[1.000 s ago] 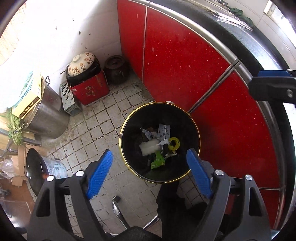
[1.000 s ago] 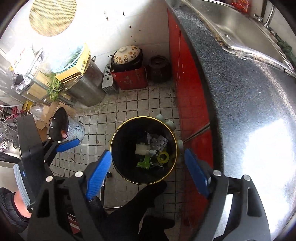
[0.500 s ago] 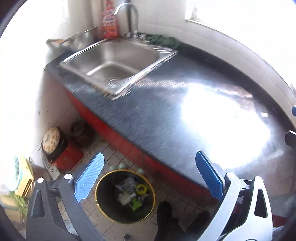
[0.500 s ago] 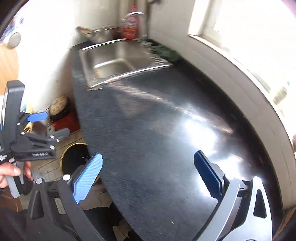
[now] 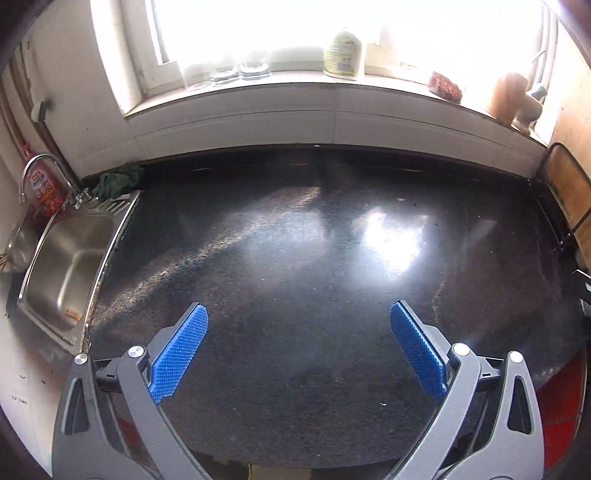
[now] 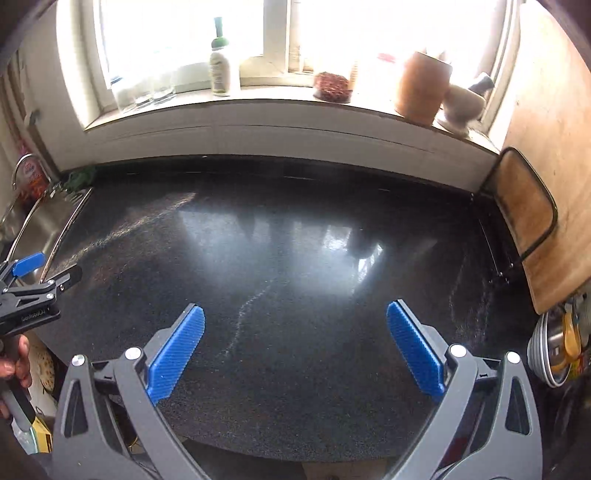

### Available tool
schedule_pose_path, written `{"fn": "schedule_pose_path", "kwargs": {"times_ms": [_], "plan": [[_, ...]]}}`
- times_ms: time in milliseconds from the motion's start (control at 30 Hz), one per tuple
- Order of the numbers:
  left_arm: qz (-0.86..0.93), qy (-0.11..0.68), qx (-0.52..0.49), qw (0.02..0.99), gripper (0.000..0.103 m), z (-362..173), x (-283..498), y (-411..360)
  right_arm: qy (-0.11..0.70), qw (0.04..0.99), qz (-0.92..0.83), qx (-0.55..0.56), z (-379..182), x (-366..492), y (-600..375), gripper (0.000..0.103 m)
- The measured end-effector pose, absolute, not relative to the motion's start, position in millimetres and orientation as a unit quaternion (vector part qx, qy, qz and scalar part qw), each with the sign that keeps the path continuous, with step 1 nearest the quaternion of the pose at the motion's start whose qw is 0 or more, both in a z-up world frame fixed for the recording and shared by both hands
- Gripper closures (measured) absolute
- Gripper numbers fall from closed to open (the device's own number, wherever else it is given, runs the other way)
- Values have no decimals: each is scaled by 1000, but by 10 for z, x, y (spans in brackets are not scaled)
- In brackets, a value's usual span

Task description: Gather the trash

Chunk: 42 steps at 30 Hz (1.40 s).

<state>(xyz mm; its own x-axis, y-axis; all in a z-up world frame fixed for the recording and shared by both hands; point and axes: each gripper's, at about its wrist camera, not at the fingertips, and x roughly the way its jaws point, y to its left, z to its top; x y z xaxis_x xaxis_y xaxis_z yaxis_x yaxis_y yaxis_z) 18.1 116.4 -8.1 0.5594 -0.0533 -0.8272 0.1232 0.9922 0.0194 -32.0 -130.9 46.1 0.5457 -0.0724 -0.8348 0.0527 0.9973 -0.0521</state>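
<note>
The dark counter (image 5: 295, 266) fills both views and shows no trash on it, so the collecting looks finished or close to it; no bin or trash is in view now. A sink (image 5: 66, 266) sits at the counter's left end, with bottles and jars along the windowsill behind. The left gripper (image 5: 297, 350) hangs over the counter, spread wide and empty. The right gripper (image 6: 295, 349) is likewise wide apart, holding and touching nothing.

Glossy black countertop (image 5: 295, 258) beneath bright window (image 5: 295, 29), steel sink (image 5: 66, 266) at left.
</note>
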Motion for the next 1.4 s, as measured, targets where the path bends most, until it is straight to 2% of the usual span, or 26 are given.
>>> {"fn": "schedule_pose_path", "kwargs": {"times_ms": [400, 1400], "plan": [[-41, 474, 72, 877, 7, -77, 211, 888, 464, 885, -41, 15, 414, -236, -1808, 7], [-12, 490, 58, 870, 7, -215, 336, 721, 483, 876, -9, 16, 228, -60, -2018, 7]]}}
